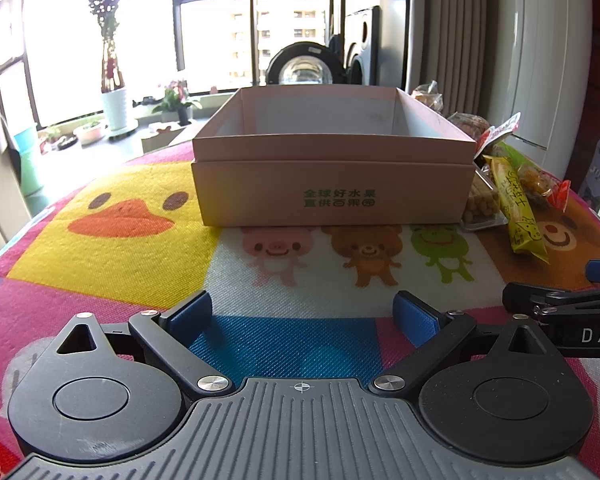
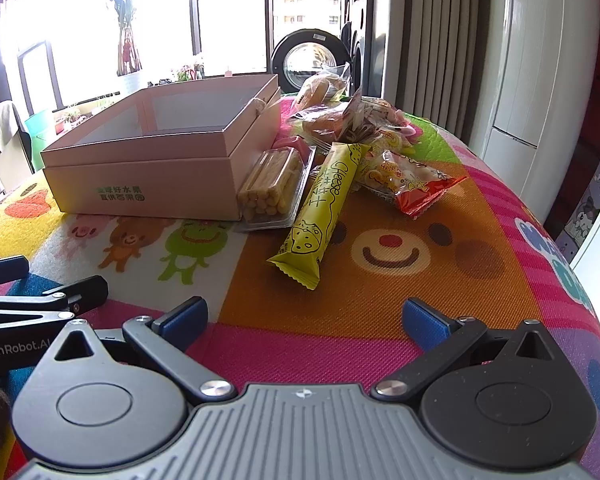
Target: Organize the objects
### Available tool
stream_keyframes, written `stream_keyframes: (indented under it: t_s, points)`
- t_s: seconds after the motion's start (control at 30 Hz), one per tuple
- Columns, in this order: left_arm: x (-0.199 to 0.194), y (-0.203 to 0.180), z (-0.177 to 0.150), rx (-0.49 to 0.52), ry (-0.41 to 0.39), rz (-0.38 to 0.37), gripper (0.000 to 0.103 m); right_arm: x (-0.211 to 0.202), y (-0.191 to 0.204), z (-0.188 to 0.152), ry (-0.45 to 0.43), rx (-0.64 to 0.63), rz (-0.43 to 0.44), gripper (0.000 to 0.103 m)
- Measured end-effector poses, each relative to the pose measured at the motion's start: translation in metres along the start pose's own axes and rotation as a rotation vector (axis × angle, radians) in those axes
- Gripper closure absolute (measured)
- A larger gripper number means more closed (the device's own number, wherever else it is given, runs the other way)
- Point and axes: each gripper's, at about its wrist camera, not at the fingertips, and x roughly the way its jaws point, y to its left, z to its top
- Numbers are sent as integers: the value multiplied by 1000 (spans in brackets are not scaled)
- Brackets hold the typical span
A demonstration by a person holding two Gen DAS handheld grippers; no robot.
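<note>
The left gripper hovers low over the cartoon-printed tablecloth with its 2 blue-padded fingers spread wide and nothing between them. The right gripper sits just beside it, fingers likewise parted and empty, above the orange bear-face patch.

The pink cardboard box stands open-topped straight ahead of the left gripper, green characters printed on its near wall. From this low angle its floor is hidden; only the pale inner walls show, so whether anything lies inside cannot be told.

The snacks lie in a heap against the box's right side. Nearest is a yellow Cheese bar, pointing toward the right gripper. A clear tray of pale biscuit sticks touches the box wall. An orange-and-red snack bag lies right of the bar. Behind them, wrapped buns and several smaller packets overlap so tightly that their number and labels are hard to make out. In the left wrist view most of this pile is cut off behind the box corner.
</note>
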Motion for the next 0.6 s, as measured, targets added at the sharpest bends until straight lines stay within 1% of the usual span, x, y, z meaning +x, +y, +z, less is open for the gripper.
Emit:
stream_keyframes:
  t_s: [0.6]
  points:
    - [-3, 3, -1, -5, -3, 4, 3, 3, 1, 9, 64, -9, -5, 0]
